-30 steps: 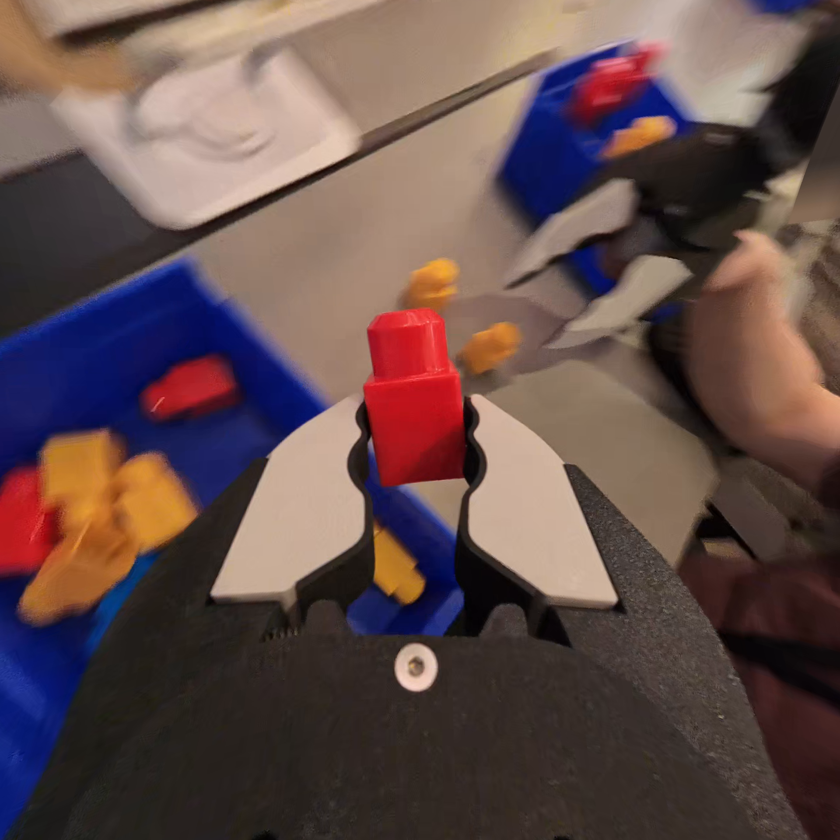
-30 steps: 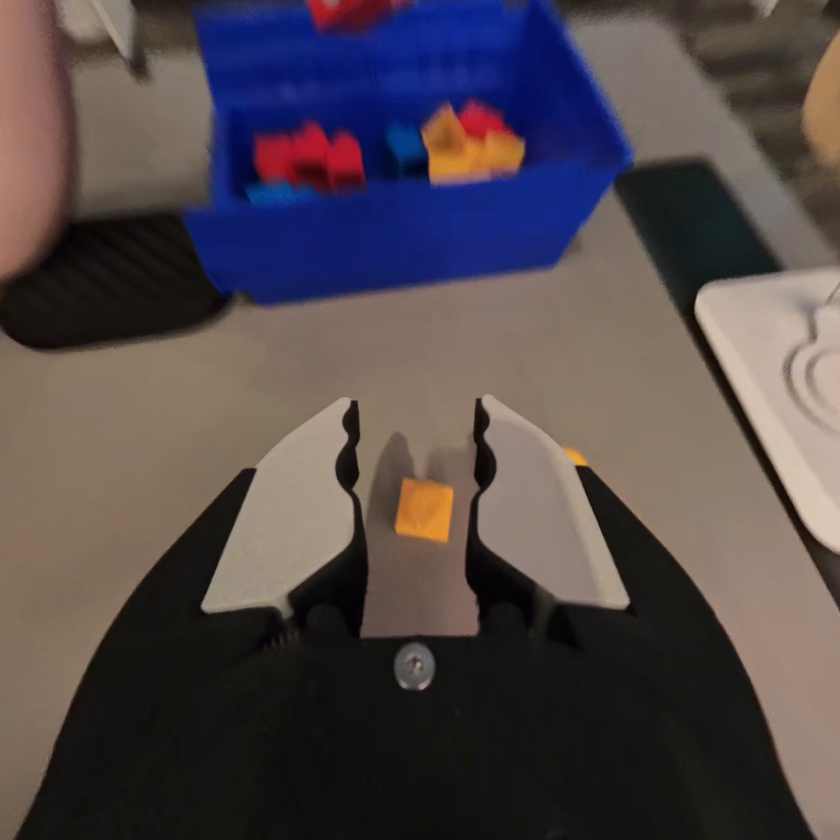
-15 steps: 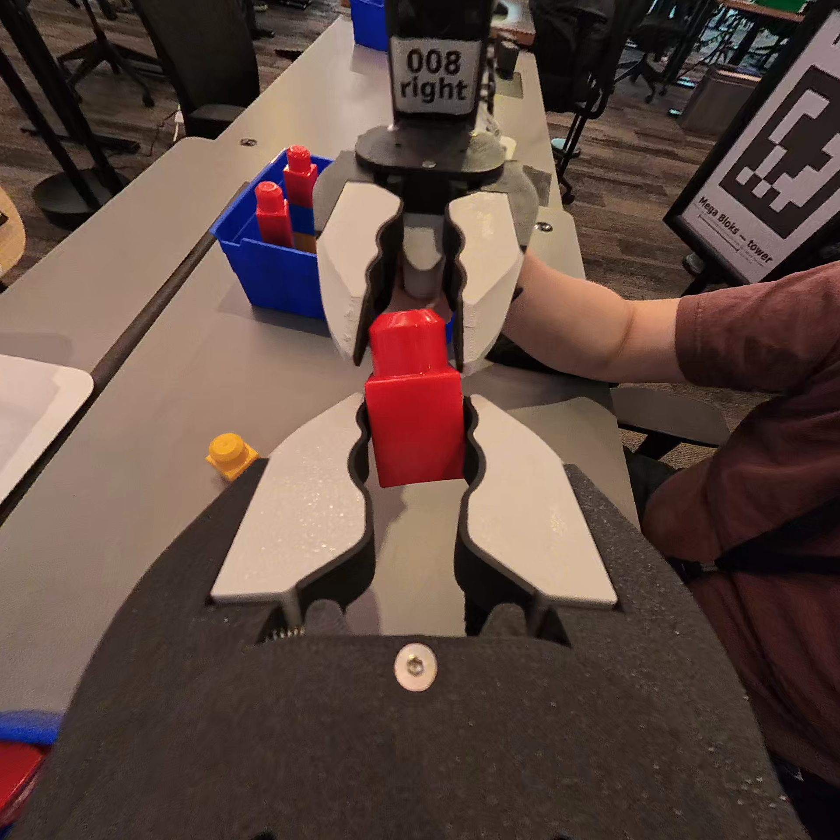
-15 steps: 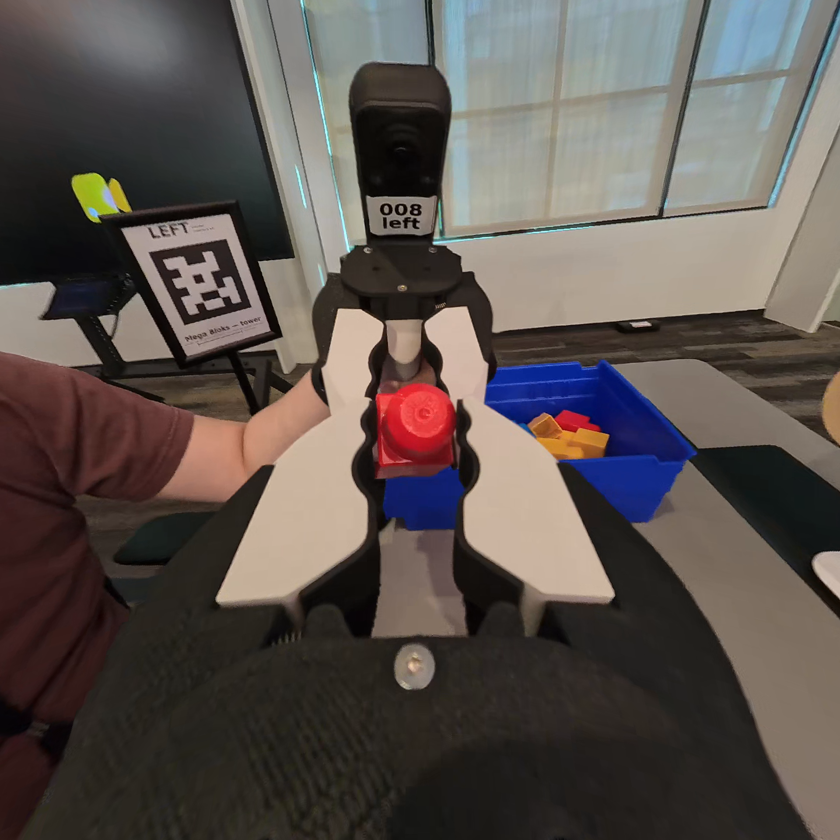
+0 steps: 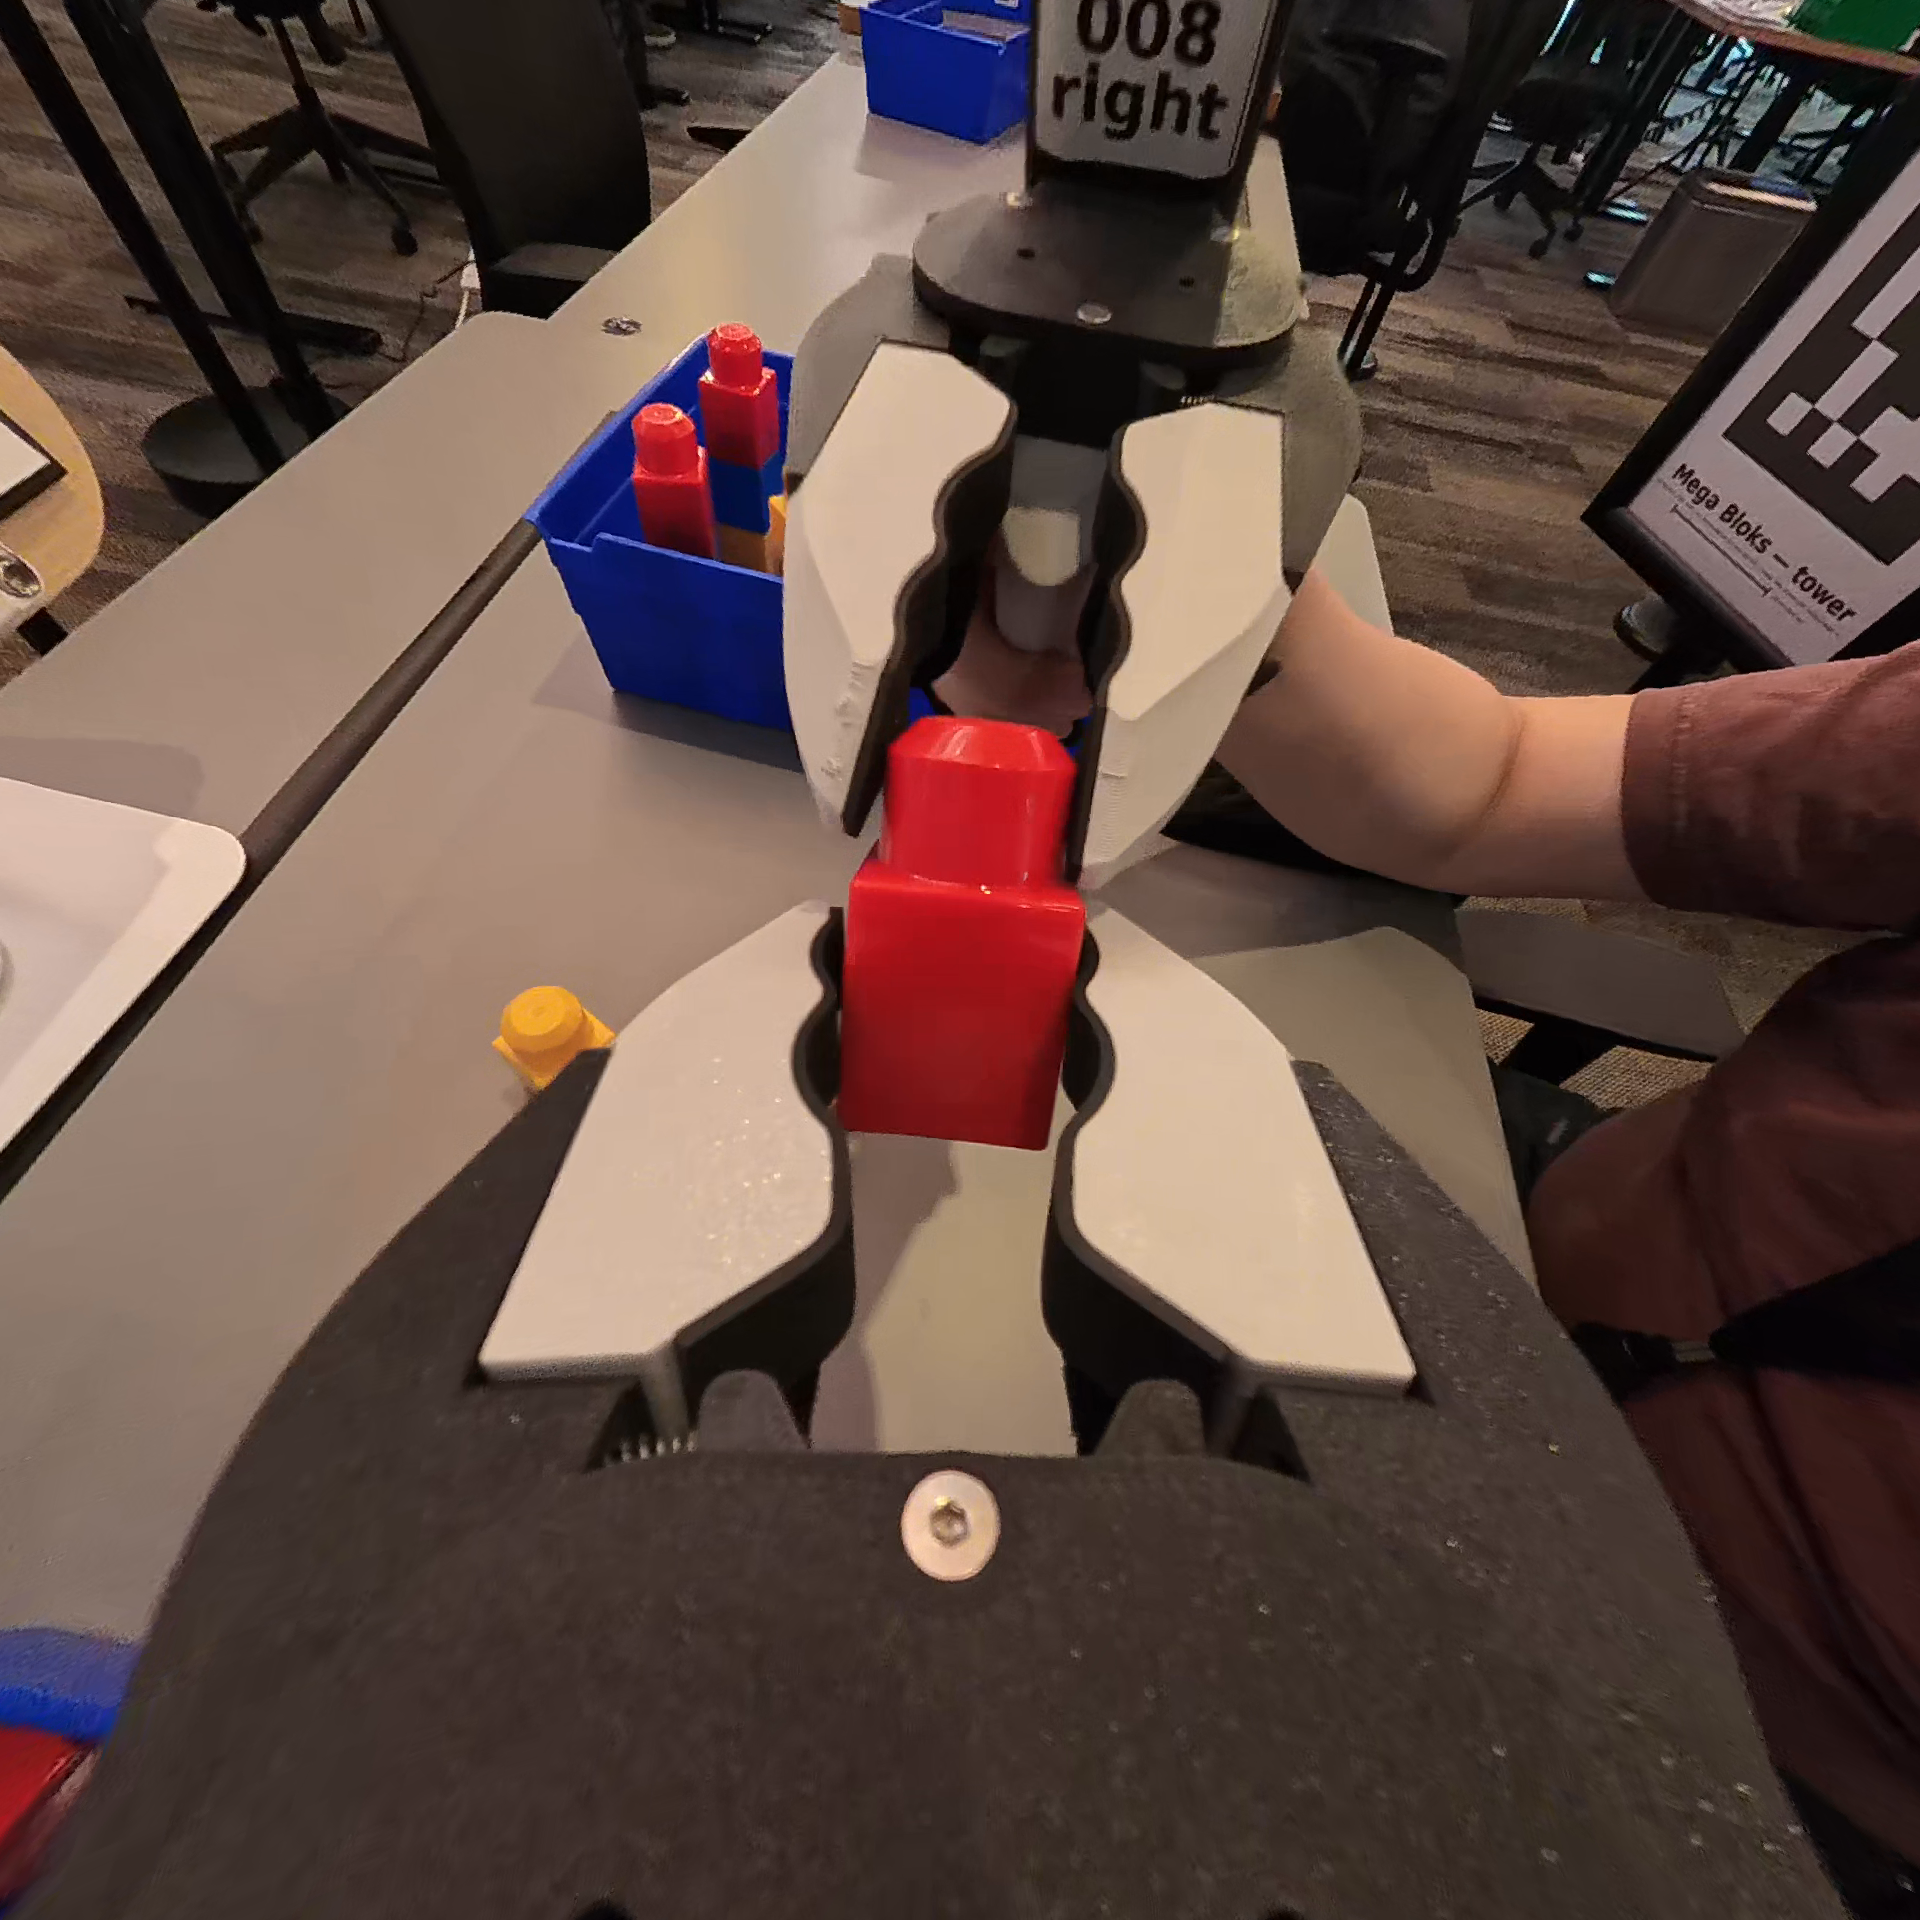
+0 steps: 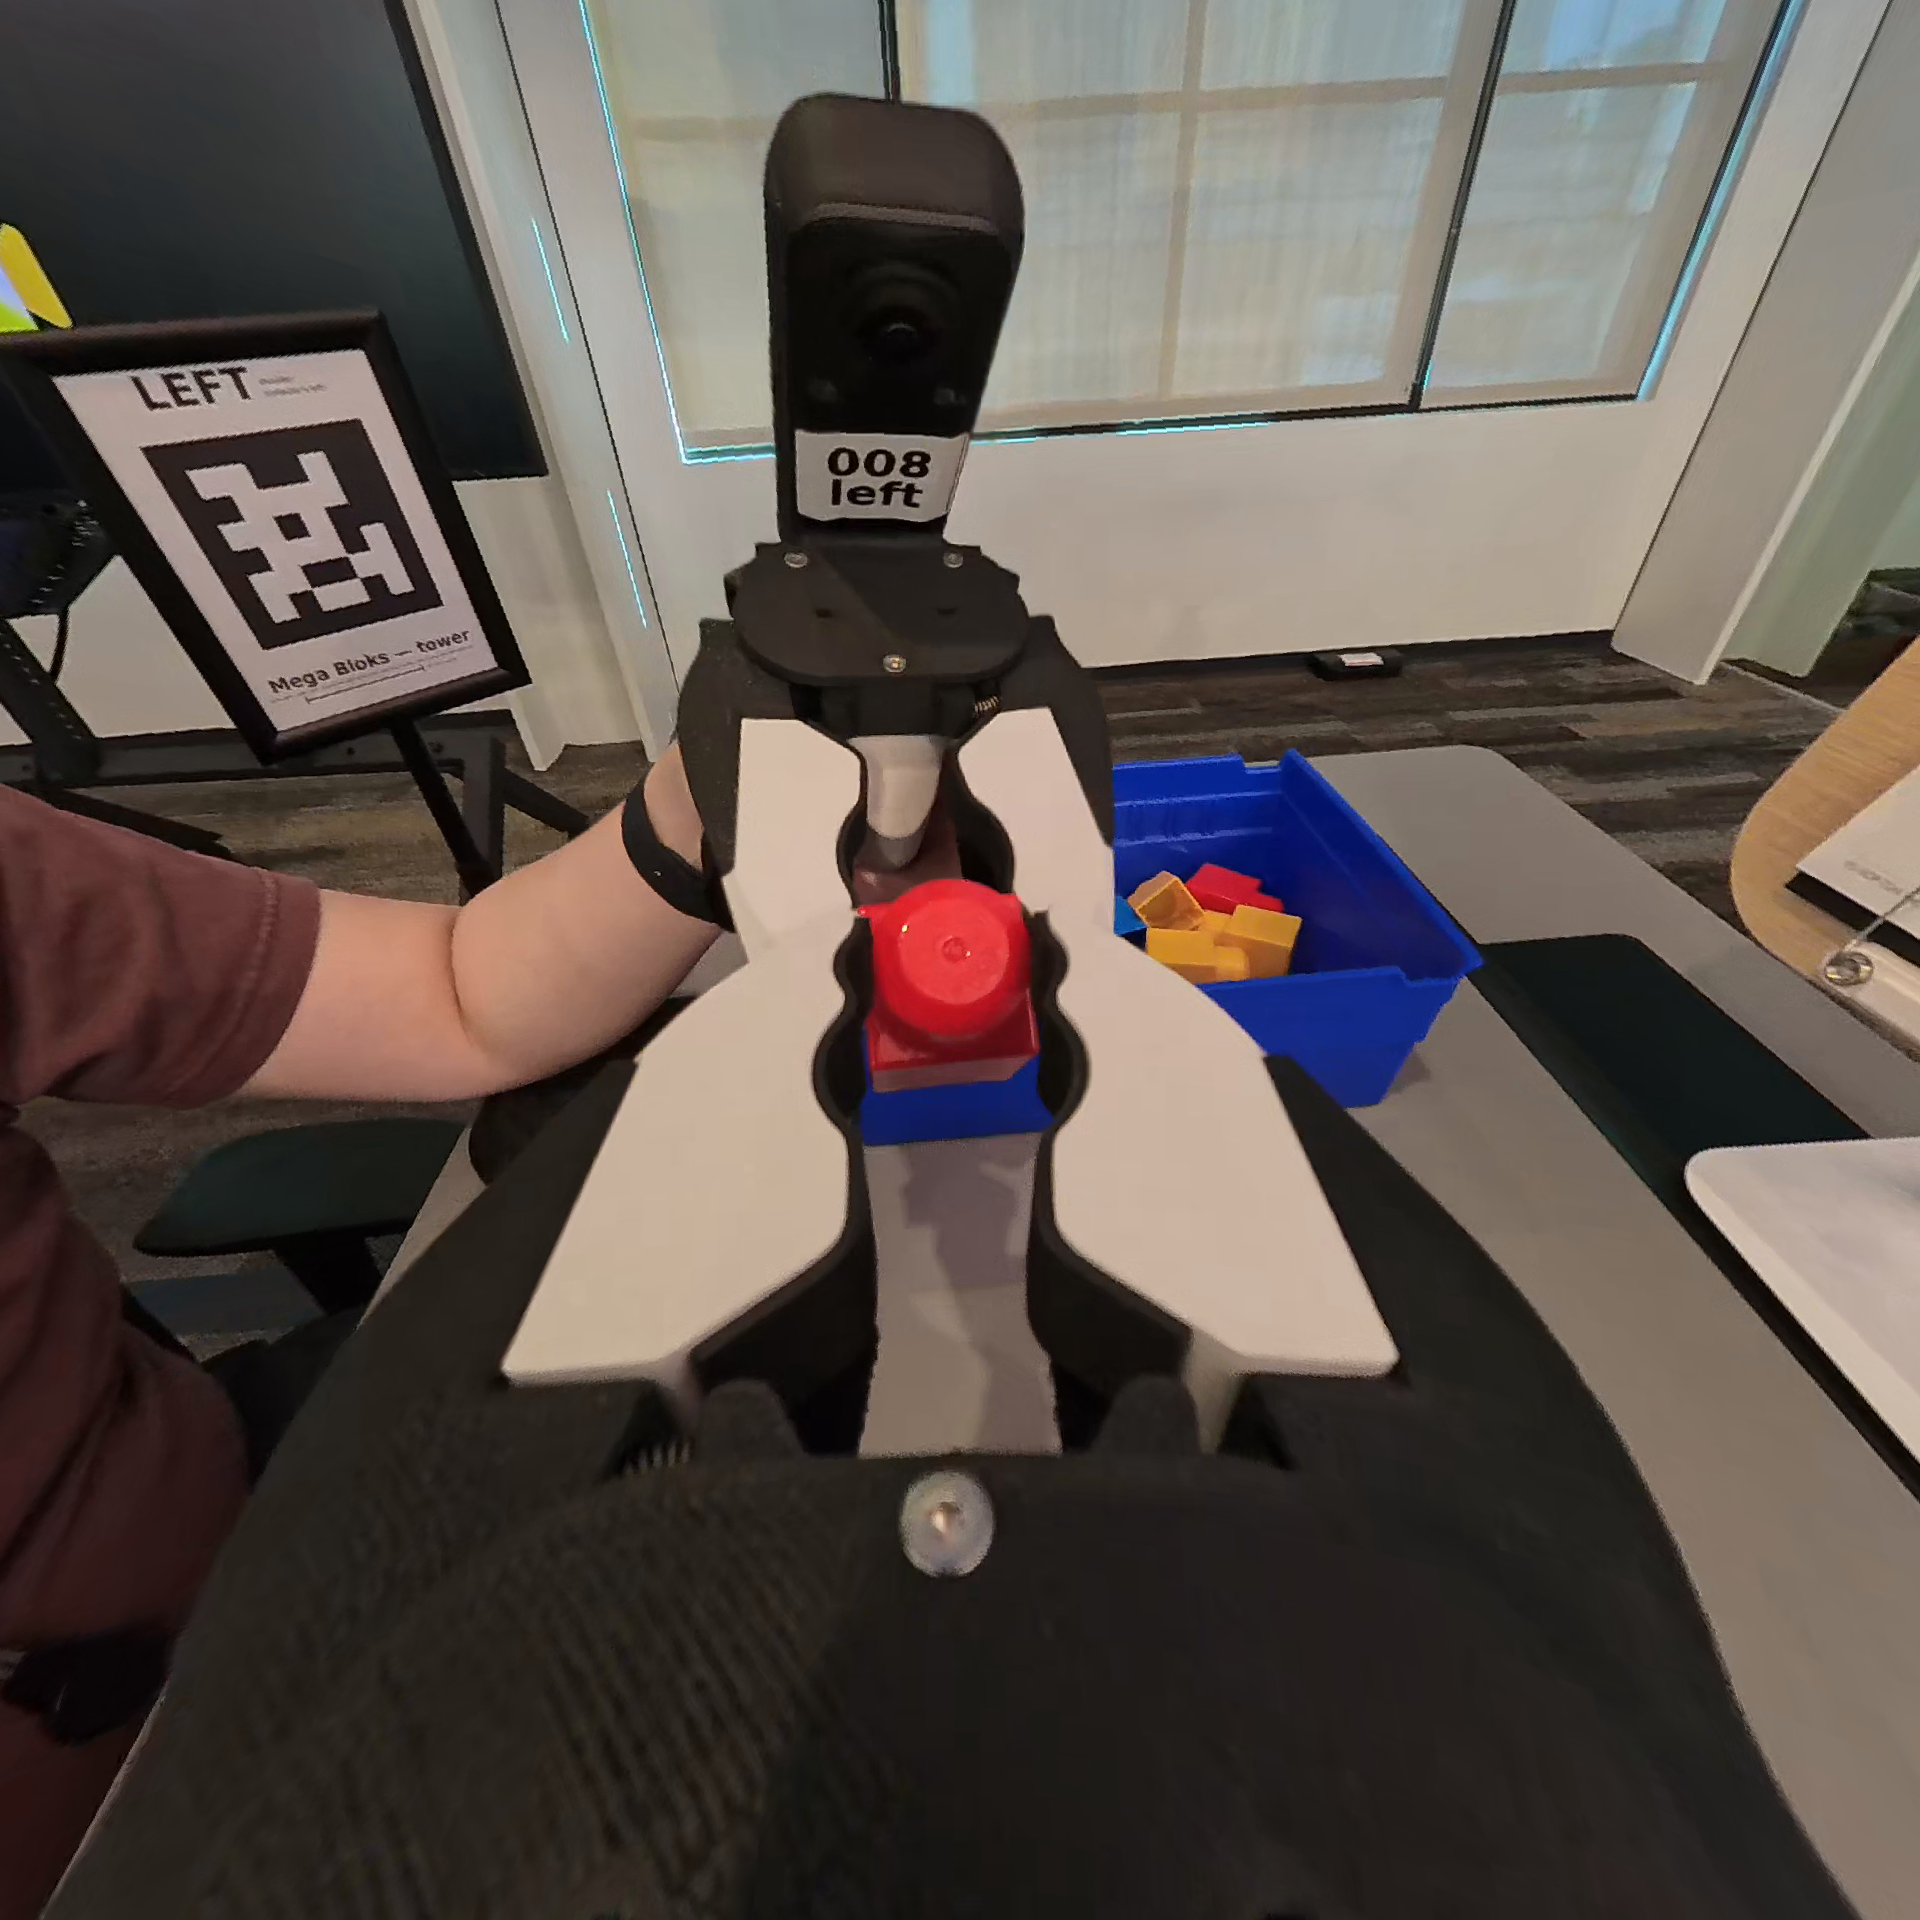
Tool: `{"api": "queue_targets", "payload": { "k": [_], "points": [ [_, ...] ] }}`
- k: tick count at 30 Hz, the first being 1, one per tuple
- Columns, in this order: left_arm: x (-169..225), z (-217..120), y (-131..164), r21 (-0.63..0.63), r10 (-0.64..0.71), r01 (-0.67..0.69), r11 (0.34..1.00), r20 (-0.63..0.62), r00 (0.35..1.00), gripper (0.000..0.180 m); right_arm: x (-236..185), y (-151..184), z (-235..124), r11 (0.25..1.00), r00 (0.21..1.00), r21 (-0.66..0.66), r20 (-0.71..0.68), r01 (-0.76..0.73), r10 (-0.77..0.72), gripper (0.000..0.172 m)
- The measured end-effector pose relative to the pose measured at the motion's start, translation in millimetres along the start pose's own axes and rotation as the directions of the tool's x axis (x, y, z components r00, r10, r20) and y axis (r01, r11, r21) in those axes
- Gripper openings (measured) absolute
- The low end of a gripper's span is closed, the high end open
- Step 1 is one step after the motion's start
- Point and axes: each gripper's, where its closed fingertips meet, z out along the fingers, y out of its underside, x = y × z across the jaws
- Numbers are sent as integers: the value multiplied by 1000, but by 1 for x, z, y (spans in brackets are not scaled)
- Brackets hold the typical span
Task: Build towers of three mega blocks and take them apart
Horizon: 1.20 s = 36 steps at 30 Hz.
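Grip on the red block [image 5: 961, 1023] is shared now: in the left wrist view the left gripper [image 5: 956, 1023] pinches the block's square body, both pads pressed to its sides, while the right gripper [image 5: 971, 790], facing it from twelve o'clock, has its tips on either side of the round stud. Half a second earlier those tips stood slightly wider around the stud; they have since closed in on it, and a second ago that gripper was over a yellow block on the table. This looks like a hand-over or a re-grip in mid-air before the block goes onto a tower. At nine o'clock a loose yellow block [image 5: 549, 1029] lies on the grey table [image 5: 343, 935]; at eleven o'clock a blue bin [image 5: 665, 613] holds stacked towers [image 5: 707, 468], and a white tray [image 5: 83, 935] sits at the left edge. In the right wrist view the right gripper [image 6: 951, 971] clasps the stud of the red block [image 6: 951, 987] end-on, the left gripper [image 6: 914, 821] behind it at twelve o'clock. A second blue bin [image 6: 1351, 997] of loose blocks lies at two o'clock, the table's edge at three. Open tabletop below the grippers leaves room to set down; the bins' walls are the nearest obstacles.
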Motion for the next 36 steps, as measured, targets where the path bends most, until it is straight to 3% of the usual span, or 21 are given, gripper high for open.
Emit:
{"api": "queue_targets", "payload": {
  "k": [4, 15, 16, 18, 21, 24, 27, 31, 36],
  "points": [
    [-3, 4, 7, -29, 9, -9, 1000, 6, 1000, 39, 1, 7, 1, 998, 1000, -58, -25, 16, -17, 30],
    [0, 11, 9, -29, -12, 11, 1000, -38, 999, 38, 2, 6, 0, 998, 999, -62, -39, 33, -35, 30],
    [-2, 11, 7, -20, -10, 9, 1000, -21, 1000, 38, 3, 4, 0, 997, 998, -55, -44, 46, -48, 35],
    [-8, 9, 5, -2, -3, 3, 1000, 14, 1000, 38, 6, -2, -2, 997, 995, -31, -73, 72, -74, 59],
    [-17, -4, 0, 30, -17, 15, 999, 54, 998, 37, 16, -1, -12, 991, 982, -61, -137, 121, -128, 59],
    [-24, -34, -12, 105, -23, 12, 994, 104, 994, 37, 45, 44, -21, 943, 957, -322, -237, 85, -167, 57],
    [-30, -66, -23, 190, -30, 0, 982, 159, 987, 37, 57, 125, -32, 751, 966, -655, -239, -86, -98, 56],
    [-34, -98, -29, 245, -26, -30, 969, 220, 975, 37, 65, 178, -29, 636, 968, -746, -251, -200, 10, 50],
    [-29, -118, -37, 304, -24, -46, 952, 224, 974, 37, 67, 203, -30, 587, 977, -788, -213, -183, 19, 52]
  ]
}}
